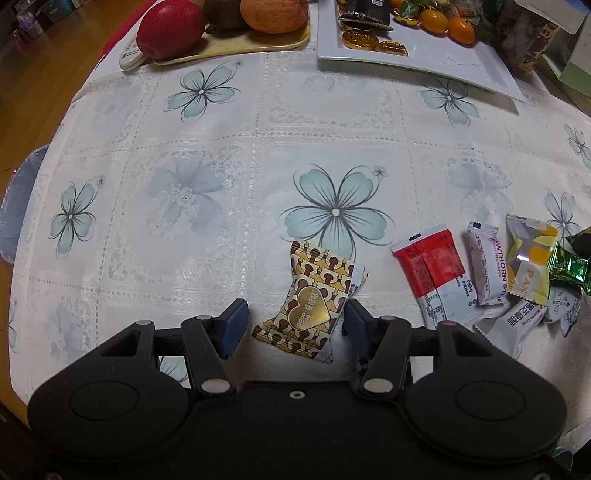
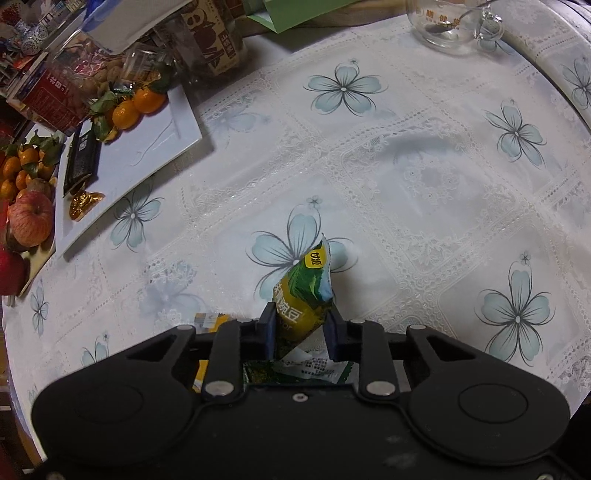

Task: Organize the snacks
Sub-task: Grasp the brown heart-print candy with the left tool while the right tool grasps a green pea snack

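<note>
A gold and brown snack packet (image 1: 308, 306) with a heart label lies flat on the flowered tablecloth. My left gripper (image 1: 295, 326) stands open around it, with the left pad well apart from it and the right pad at its edge. To the right lie a red packet (image 1: 428, 266), a white hawthorn packet (image 1: 487, 273), a yellow packet (image 1: 528, 258) and a green foil sweet (image 1: 567, 266). In the right wrist view my right gripper (image 2: 301, 330) is shut on a green and yellow packet (image 2: 306, 288), which stands on end between the pads. More wrappers show underneath it.
A white rectangular tray (image 1: 461, 66) at the back holds gold coins (image 1: 360, 38), a dark packet and tangerines (image 1: 460, 29). Left of it is a fruit board with a red apple (image 1: 170, 29). Jars and boxes (image 2: 210, 33) and a glass cup (image 2: 450, 26) stand at the far edge.
</note>
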A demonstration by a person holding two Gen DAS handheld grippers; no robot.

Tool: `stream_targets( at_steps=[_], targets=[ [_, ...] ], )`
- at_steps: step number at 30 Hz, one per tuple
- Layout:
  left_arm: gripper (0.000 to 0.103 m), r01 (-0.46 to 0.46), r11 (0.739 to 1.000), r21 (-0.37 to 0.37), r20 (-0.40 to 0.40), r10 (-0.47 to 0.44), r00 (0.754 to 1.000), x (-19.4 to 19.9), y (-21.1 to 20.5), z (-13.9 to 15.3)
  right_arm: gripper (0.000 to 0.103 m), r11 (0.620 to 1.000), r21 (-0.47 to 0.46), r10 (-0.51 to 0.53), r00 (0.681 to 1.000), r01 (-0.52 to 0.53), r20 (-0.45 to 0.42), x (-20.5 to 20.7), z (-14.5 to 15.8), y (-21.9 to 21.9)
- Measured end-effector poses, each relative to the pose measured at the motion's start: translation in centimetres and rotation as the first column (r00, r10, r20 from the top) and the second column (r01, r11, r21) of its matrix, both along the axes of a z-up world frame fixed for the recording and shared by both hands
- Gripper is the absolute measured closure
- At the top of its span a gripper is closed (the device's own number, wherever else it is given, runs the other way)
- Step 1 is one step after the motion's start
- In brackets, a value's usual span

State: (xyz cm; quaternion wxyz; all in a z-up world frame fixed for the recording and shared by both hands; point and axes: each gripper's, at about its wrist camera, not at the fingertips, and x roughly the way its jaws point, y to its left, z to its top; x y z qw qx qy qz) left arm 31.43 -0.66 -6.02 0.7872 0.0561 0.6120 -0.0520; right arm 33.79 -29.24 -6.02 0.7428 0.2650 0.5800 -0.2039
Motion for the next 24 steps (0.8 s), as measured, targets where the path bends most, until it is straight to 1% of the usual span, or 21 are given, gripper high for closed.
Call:
stream_targets(
  at_steps=[3,7,11,14,16,18,21,22,24],
  targets=[
    [0.042,-0.001,1.0,0.001,-0.007,0.001,1.0,0.1,-0.1,-0.3,0.076,0.999,0.005,0.034,0.999,-0.034,0.03,-0.1,0.8,0.6],
    [0.042,-0.024,0.999,-0.023,-0.031,0.023,0.999,0.7,0.4,-0.6,0.076,0.996,0.009,0.087,0.994,-0.088,0.061,-0.2,1.8,1.7],
    [0.042,-0.041,0.999,-0.02,-0.035,0.04,0.999,0.9,0.8,-0.7,0.076,0.988,0.02,0.151,0.983,-0.154,0.107,-0.7,3.0,2.7],
    [0.042,-0.048,0.998,-0.028,-0.056,0.047,0.997,0.9,1.0,-1.0,0.076,0.98,0.024,0.194,0.97,-0.199,0.145,-1.1,4.0,3.2],
    [0.042,-0.051,0.998,-0.033,-0.053,0.049,0.997,0.9,1.1,-1.1,0.076,0.973,0.048,0.215,0.962,-0.226,0.169,-1.4,4.7,3.2],
    [0.042,-0.056,0.998,-0.038,-0.055,0.054,0.997,1.0,1.1,-1.1,0.076,0.963,0.094,0.232,0.954,-0.253,0.189,-1.8,5.1,3.1],
    [0.043,-0.071,0.997,-0.038,-0.053,0.069,0.996,1.1,1.1,-1.1,0.076,0.952,0.135,0.246,0.948,-0.276,0.204,-2.2,5.4,3.1],
    [0.044,-0.07,0.997,-0.039,-0.051,0.069,0.996,1.1,1.1,-1.1,0.076,0.951,0.132,0.251,0.946,-0.281,0.204,-2.4,5.4,3.2],
    [0.055,-0.073,0.997,-0.036,-0.044,0.071,0.996,1.1,1.1,-0.8,0.076,0.951,0.109,0.264,0.944,-0.288,0.198,-2.6,5.3,3.5]
  ],
)
